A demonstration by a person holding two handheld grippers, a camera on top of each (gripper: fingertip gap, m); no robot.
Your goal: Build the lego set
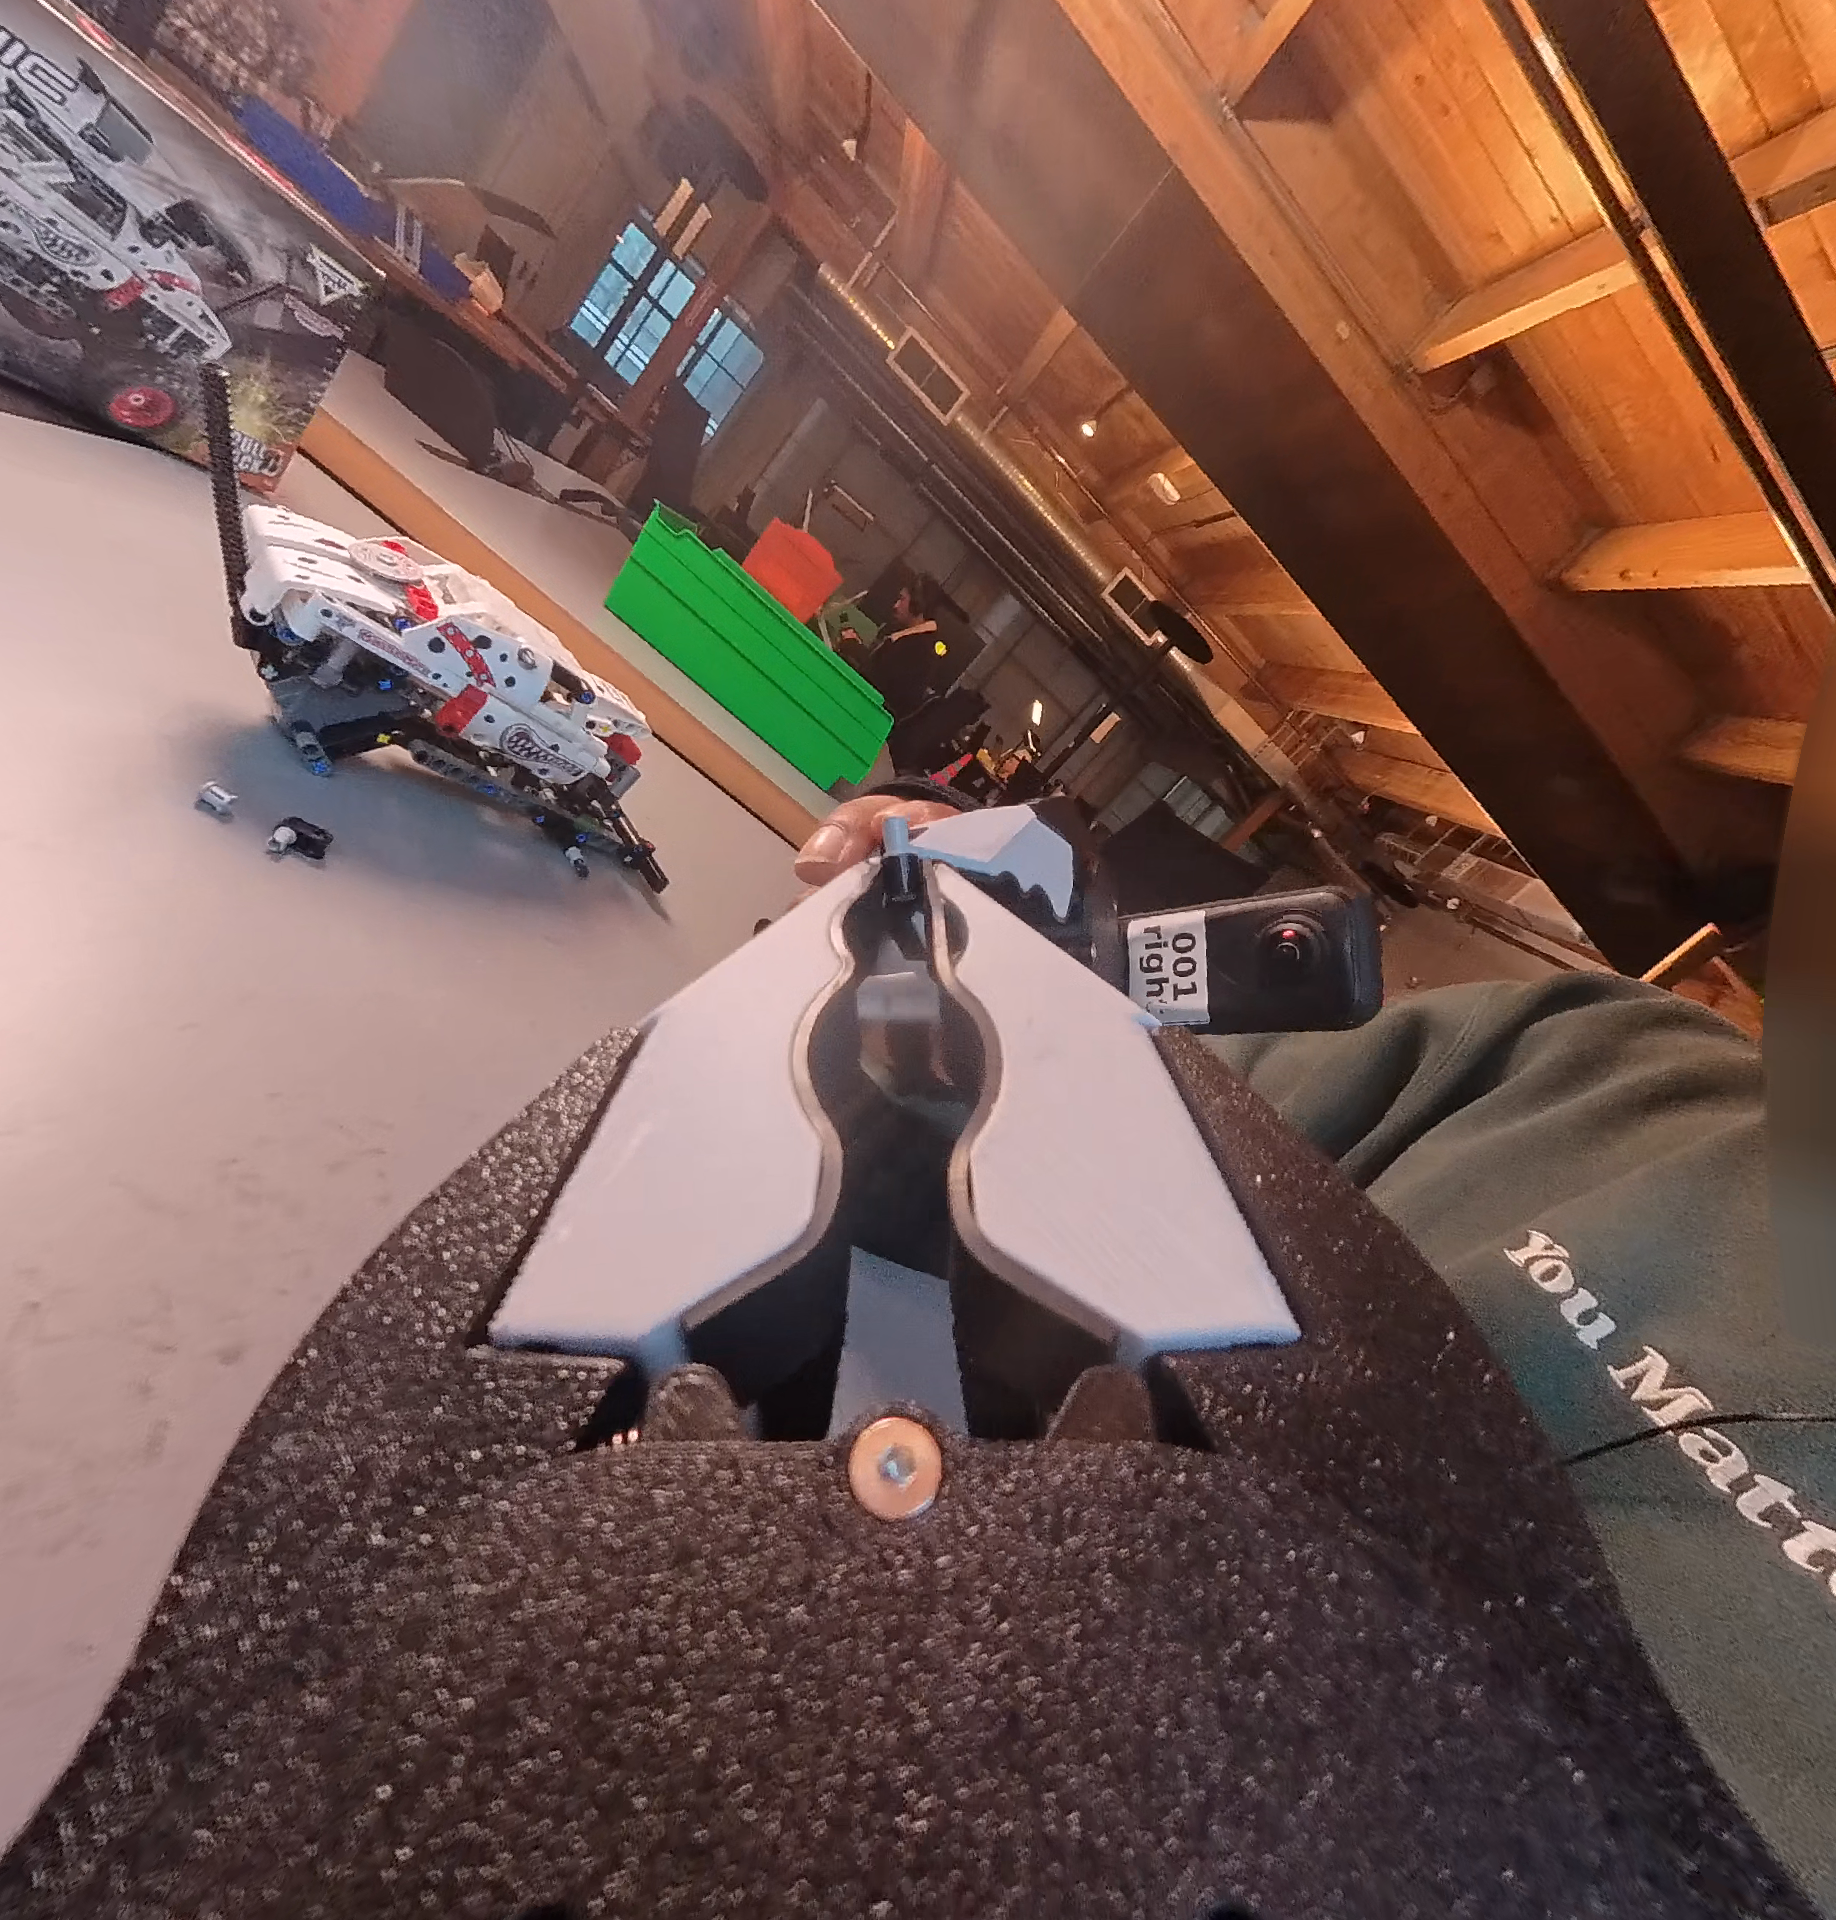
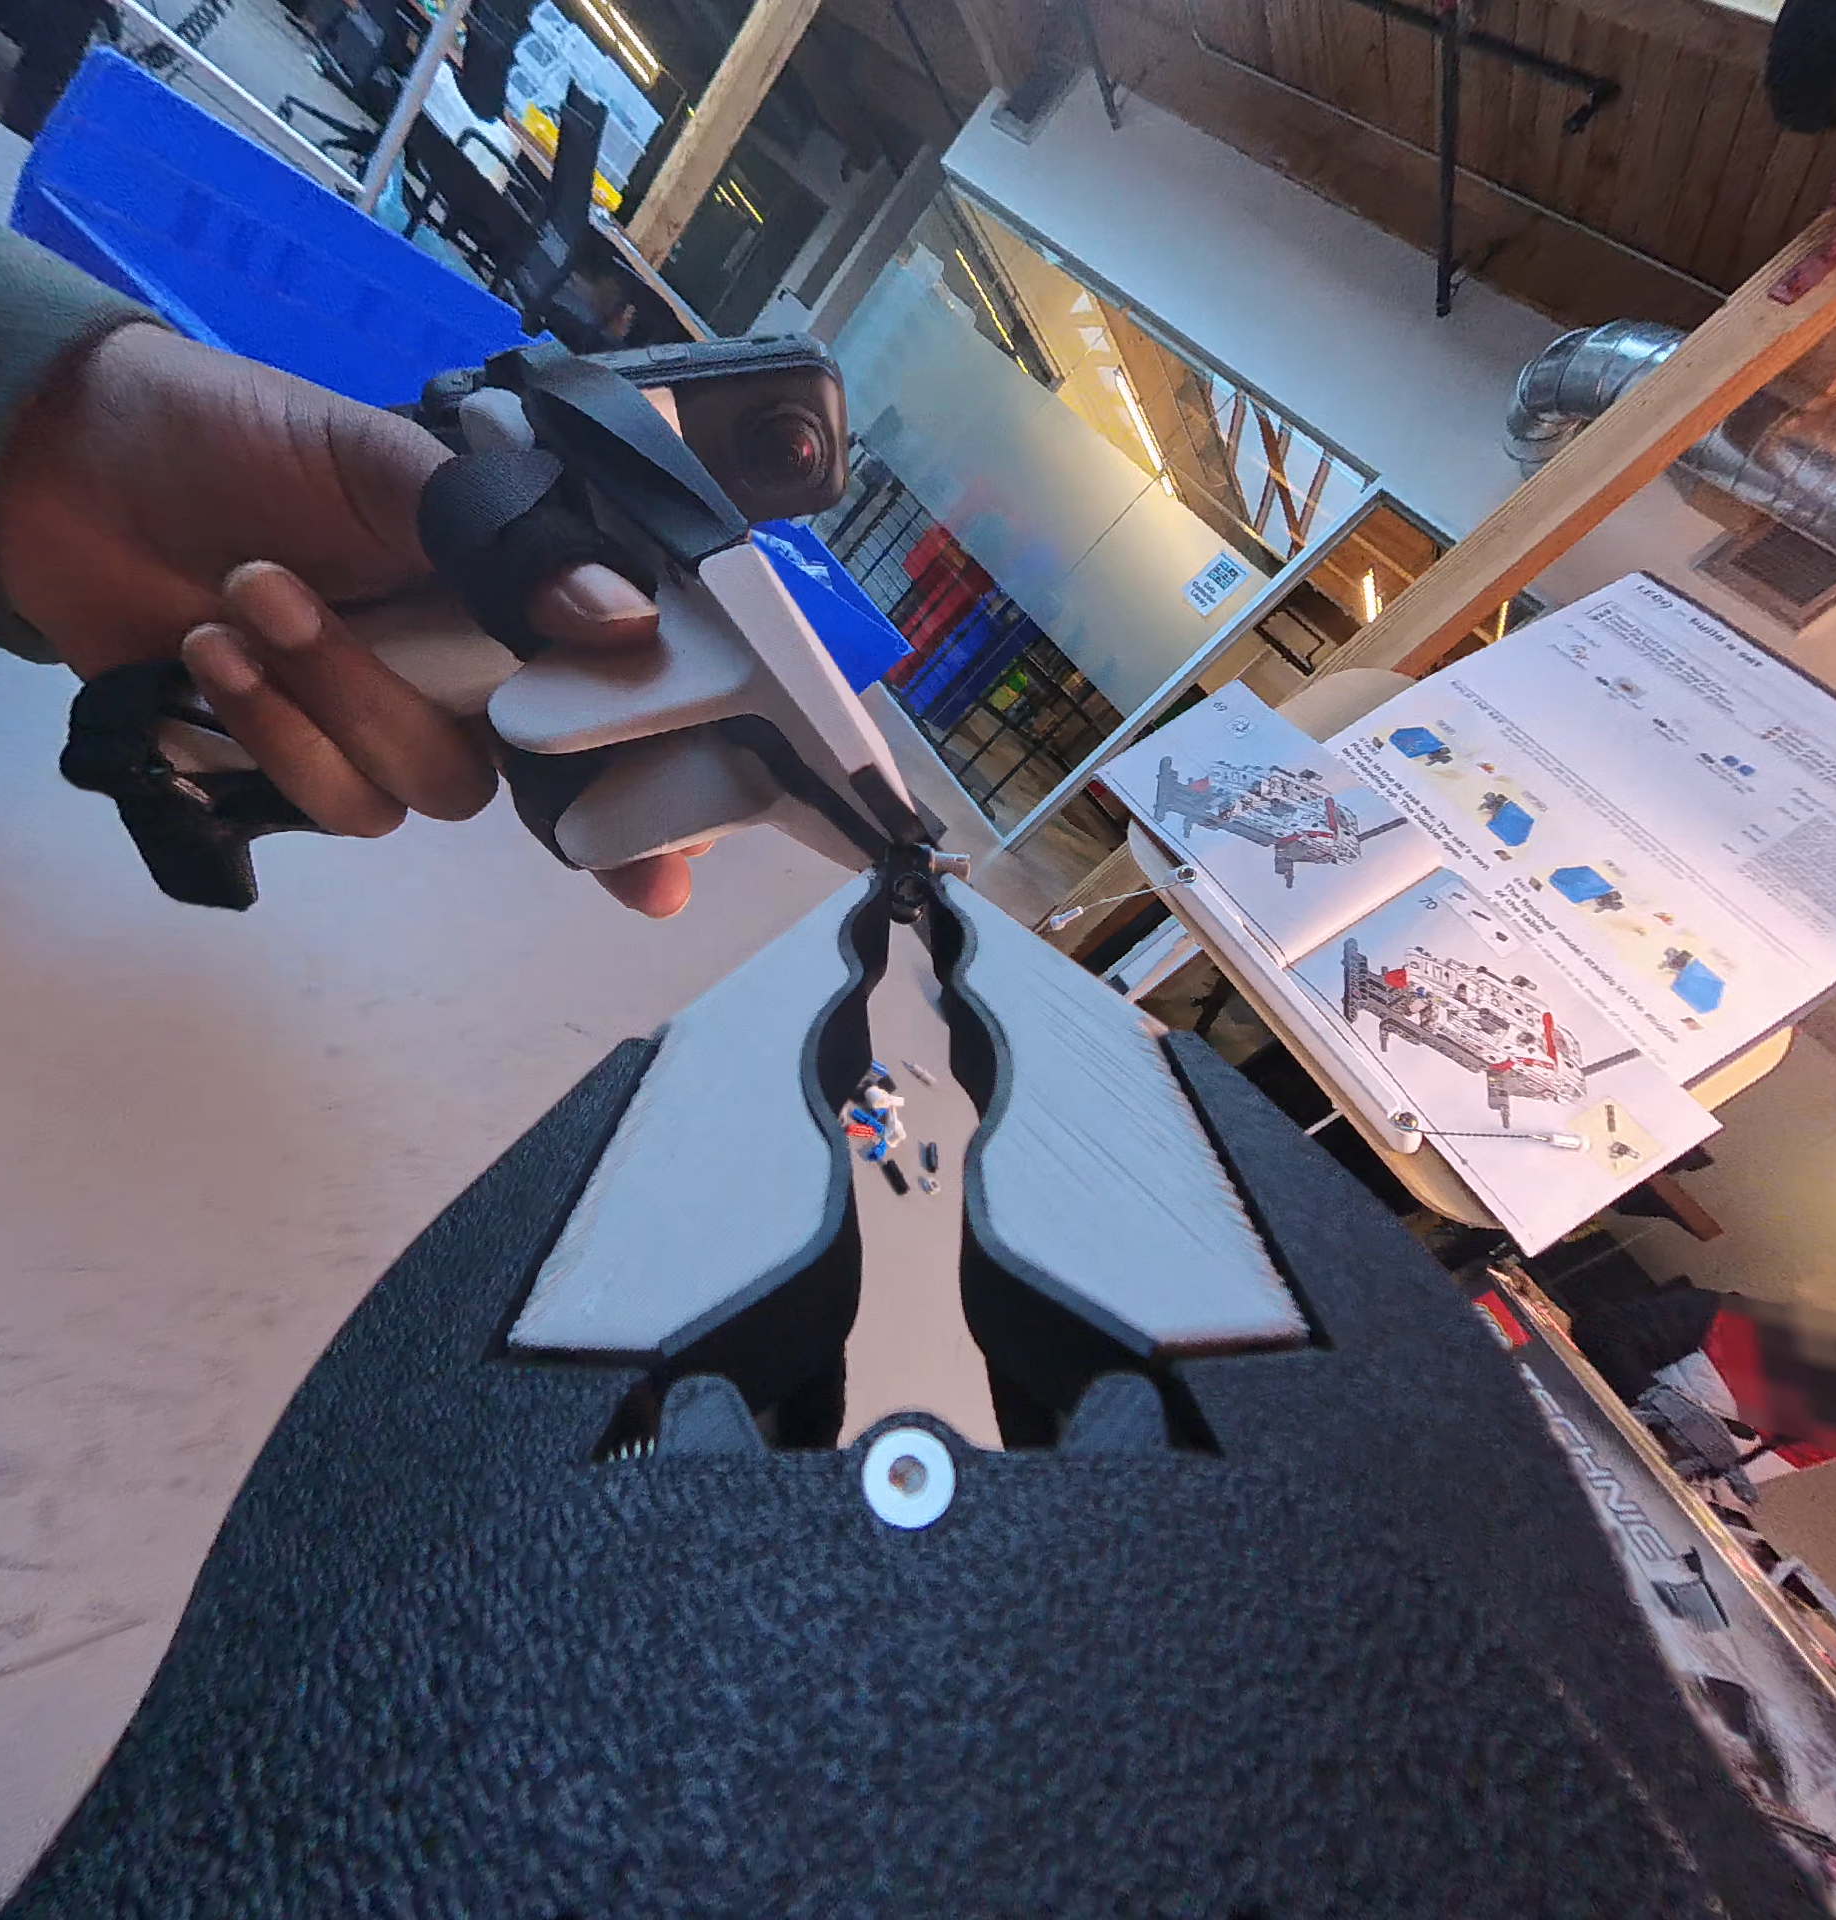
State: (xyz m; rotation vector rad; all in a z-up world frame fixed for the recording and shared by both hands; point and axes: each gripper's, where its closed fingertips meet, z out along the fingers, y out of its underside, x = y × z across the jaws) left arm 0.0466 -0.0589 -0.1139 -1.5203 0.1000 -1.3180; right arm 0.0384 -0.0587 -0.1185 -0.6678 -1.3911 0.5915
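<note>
Mid-air sub-assembly step: left gripper (image 1: 898, 883) pinching small black pin with grey axle (image 1: 896, 857); right gripper (image 2: 909, 878) pinching small black connector (image 2: 906, 891), tips touching. Next: align, push together. White-red lego truck model (image 1: 446, 655) waiting toward far edge of grey surface (image 1: 166, 1039).

The left gripper (image 1: 903, 883) has smooth matt grey plastic fingers set in a rough, grainy black body, with a shiny metal screw (image 1: 893, 1468) at its base. Left of it, the table (image 1: 114, 1039) looks matt and lightly scuffed. On that table the lego truck (image 1: 446, 665) is glossy plastic (white mostly). The sleeve (image 1: 1568, 1195) on the gripper's right is soft green fleece.
</note>
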